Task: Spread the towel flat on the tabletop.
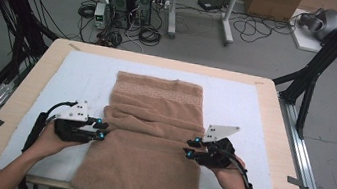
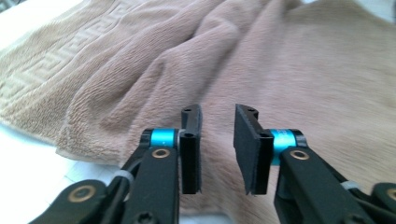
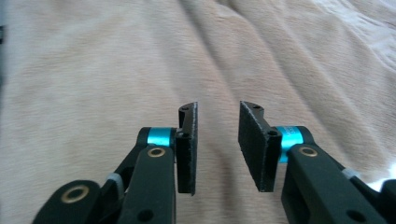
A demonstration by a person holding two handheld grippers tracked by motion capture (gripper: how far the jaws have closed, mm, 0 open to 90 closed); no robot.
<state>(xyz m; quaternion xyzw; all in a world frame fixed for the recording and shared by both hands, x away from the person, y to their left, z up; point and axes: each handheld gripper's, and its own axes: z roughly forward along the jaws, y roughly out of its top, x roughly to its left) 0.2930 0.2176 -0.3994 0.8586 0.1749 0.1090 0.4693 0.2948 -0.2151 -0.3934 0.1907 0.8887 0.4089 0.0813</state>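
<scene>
Left gripper (image 1: 100,130) and right gripper (image 1: 190,148) unclenched, empty, flanking tan towel (image 1: 152,122) mid-table; soft, floppy, light, likely best pinched at side edges by the fold.

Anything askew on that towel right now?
Yes: the brown towel is bunched in a rumpled ridge across its middle instead of lying flat, and its near edge hangs over the white mat.

Tan towel (image 1: 154,123) with woven key-pattern border on white mat (image 1: 236,102)
</scene>
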